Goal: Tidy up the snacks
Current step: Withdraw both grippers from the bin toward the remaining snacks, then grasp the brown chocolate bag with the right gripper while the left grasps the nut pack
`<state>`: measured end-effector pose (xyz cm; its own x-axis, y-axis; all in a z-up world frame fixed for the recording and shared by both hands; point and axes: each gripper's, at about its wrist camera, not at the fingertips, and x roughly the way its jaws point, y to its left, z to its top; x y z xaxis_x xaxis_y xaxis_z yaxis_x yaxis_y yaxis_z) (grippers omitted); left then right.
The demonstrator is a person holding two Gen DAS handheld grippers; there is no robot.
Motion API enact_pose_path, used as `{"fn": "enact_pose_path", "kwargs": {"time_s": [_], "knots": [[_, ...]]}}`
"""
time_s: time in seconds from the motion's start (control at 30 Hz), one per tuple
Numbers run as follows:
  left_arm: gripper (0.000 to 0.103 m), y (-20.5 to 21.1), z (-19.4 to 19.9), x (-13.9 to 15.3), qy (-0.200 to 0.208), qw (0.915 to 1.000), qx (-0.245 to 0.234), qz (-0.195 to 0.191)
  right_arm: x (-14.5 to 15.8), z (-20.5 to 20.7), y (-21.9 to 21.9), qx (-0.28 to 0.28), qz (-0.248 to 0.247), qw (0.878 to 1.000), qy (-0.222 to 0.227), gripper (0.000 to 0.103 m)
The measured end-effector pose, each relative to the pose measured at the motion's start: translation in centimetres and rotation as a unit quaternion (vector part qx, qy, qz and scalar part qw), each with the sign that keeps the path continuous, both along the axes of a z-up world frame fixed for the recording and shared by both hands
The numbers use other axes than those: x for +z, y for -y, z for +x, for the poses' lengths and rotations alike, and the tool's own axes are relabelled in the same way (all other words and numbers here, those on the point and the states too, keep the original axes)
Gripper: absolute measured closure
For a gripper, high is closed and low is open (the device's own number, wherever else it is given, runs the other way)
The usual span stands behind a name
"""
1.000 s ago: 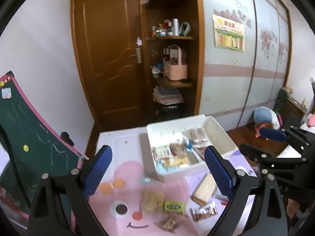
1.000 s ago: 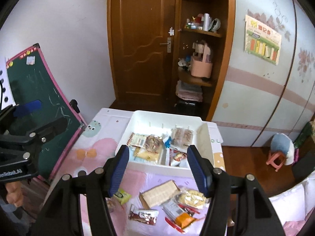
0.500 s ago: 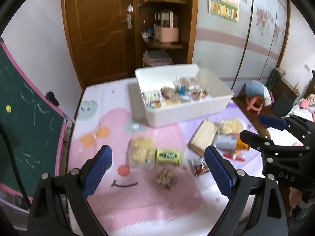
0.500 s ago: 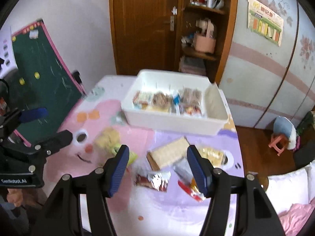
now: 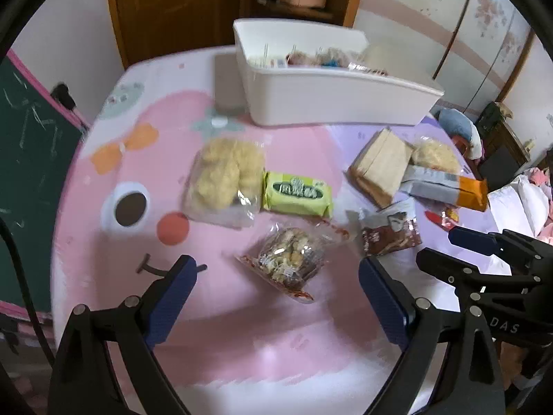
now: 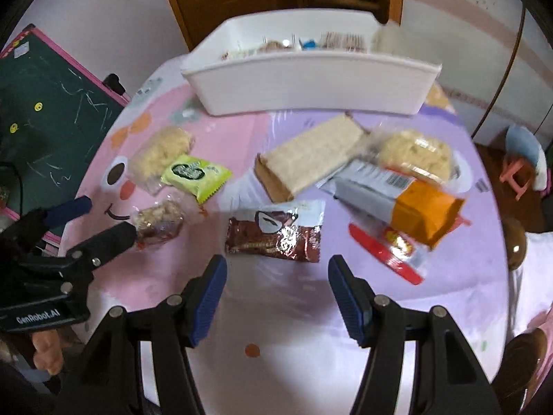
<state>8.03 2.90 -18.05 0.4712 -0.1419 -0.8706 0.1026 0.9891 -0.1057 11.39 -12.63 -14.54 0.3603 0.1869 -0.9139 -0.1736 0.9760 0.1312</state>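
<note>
Left wrist view: left gripper (image 5: 274,278) fingers apart around the clear nut-cluster packet (image 5: 288,261); right gripper (image 6: 276,276) fingers apart before the brown foil packet (image 6: 274,235); next, closing looks due

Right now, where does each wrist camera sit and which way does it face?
Left wrist: behind the open left tongs, tilted down at the clear nut packet; right tongs show at the right edge.
Right wrist: behind the open right tongs, facing the brown packet; left tongs and a hand show at left.
Shared: white bin, green packet, orange-ended packet.
</note>
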Motion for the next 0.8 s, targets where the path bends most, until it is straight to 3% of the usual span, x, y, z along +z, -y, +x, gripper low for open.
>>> {"fn": "enact_pose_path", "kwargs": {"time_s": [0.23, 0.47, 0.7, 0.8], "knots": [[0.01, -0.1, 1.5, -1.9, -0.019, 0.9998, 0.004, -0.009, -1.6, 1.9, -0.7, 0.0, 0.012, 1.0, -0.001, 0.042], [0.014, -0.2, 2.5, -3.5, -0.04, 0.9991, -0.001, -0.017, -3.2, 3.4, -1.5, 0.002, -0.009, 1.0, -0.002, 0.042], [0.018, 0.2, 3.0, -4.0, -0.048, 0.9982, -0.009, -0.034, -3.5, 3.3, -2.0, 0.021, -0.022, 0.999, 0.019, 0.037], [0.024, 0.1, 3.1, -4.1, -0.051, 0.9973, -0.009, -0.051, -3.8, 3.1, -1.9, 0.028, -0.024, 0.999, 0.024, 0.029]]}}
